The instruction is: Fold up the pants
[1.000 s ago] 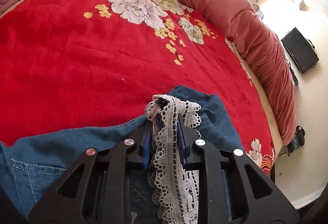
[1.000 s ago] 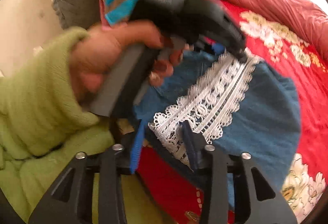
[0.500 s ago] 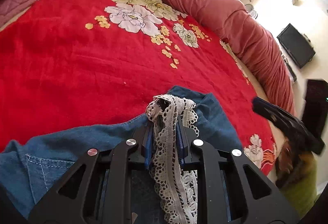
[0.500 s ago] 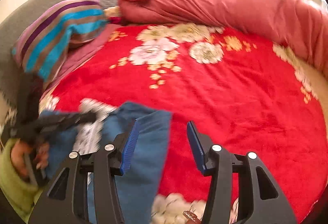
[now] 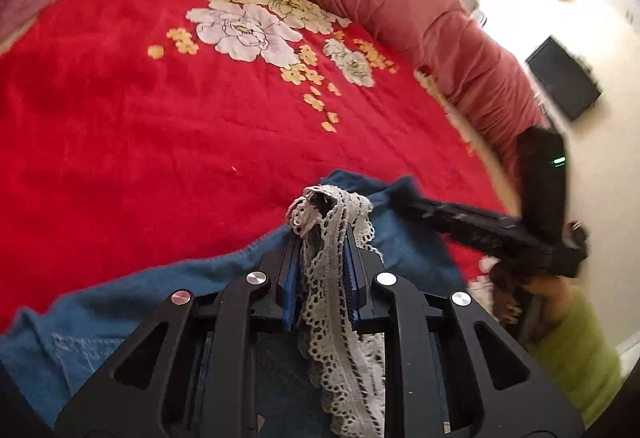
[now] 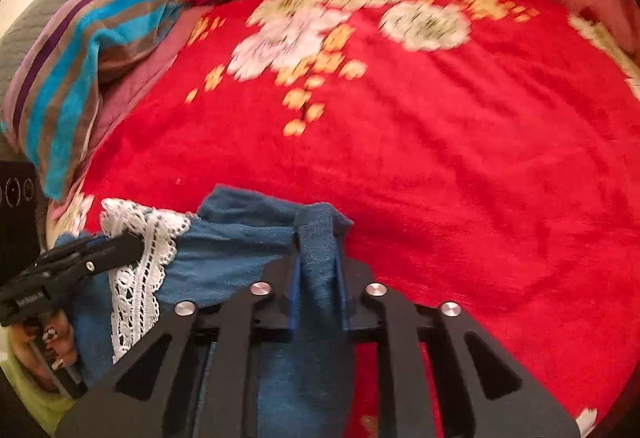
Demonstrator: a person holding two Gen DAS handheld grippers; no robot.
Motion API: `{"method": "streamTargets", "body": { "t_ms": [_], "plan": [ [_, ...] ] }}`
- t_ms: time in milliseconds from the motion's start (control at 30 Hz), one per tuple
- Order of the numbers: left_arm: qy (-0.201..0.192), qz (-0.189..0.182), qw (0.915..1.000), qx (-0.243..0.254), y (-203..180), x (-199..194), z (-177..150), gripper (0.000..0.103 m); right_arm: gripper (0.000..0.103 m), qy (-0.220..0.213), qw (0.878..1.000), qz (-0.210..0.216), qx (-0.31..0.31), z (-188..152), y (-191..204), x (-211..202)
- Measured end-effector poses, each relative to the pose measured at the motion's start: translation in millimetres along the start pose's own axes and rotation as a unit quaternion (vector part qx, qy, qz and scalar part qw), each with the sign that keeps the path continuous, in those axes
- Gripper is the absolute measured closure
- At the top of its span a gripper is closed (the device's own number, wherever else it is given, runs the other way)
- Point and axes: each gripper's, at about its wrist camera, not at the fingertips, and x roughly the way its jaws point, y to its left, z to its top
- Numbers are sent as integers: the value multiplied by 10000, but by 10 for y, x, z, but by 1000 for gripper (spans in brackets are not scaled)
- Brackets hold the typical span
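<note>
Blue denim pants [image 5: 160, 290] with white lace trim [image 5: 340, 338] lie at the near edge of a red floral blanket [image 5: 160, 141]. My left gripper [image 5: 322, 234] is shut on the bunched lace at the hem. In the right wrist view my right gripper [image 6: 318, 234] is shut on a pinched fold of the denim [image 6: 224, 258] at the hem's other corner. From there the left gripper [image 6: 132, 246] shows at the left on the lace [image 6: 136, 278]. The left wrist view shows the right gripper [image 5: 404, 199] reaching in from the right onto the cloth, blurred.
A rolled dusty-red quilt [image 5: 400, 17] runs along the far and right side of the bed. A striped pillow [image 6: 80, 57] leans on a grey headboard [image 6: 36, 21] at the left. A dark flat box [image 5: 564, 81] lies on the floor beyond. Green sleeves [image 5: 576, 358] show at the edges.
The right gripper swung away from the left hand to the hem's other corner, arrived open and closed on a denim fold. The left gripper kept its hold on the lace.
</note>
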Motion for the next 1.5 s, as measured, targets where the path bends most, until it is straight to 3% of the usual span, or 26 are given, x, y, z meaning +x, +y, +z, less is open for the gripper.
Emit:
{"method": "streamTargets", "body": {
  "t_ms": [67, 233, 300, 400, 533, 700, 800, 1000, 1200, 1500],
  "plan": [
    [124, 220, 9996, 153, -8, 66, 15, 90, 91, -27, 9997, -238, -58, -23, 23, 28],
    [292, 315, 9991, 58, 92, 109, 10, 85, 85, -10, 9952, -848, -479, -60, 156, 197],
    [224, 406, 9989, 65, 72, 112, 13, 83, 71, -100, 9947, -938, -399, -44, 101, 129],
    [-64, 523, 9985, 115, 46, 38, 13, 76, 68, -472, 9958, -744, -252, -44, 32, -218],
    [-506, 707, 9962, 109, -25, -336, -23, 76, 58, -865, 9938, -598, -358, -231, 40, -722],
    [-766, 1010, 9883, 854, -465, -745, -284, 76, 57, -1058, 9902, -380, -829, -793, 224, -1168],
    [-458, 669, 9925, 910, -648, -773, -512, 76, 58, -816, 9876, -259, -1314, -1084, 407, -1208],
    [92, 1025, 9849, 1395, -854, -526, -909, 78, 65, -380, 9803, -90, -1934, -1441, 629, -1067],
    [631, 1498, 9748, 1529, -807, -356, -1105, 78, 67, 212, 9799, -198, -1974, -1595, 589, -753],
    [781, 1560, 9735, 1479, -743, -316, -1186, 75, 67, 154, 9853, -66, -1703, -1617, 522, -735]
  ]
}}
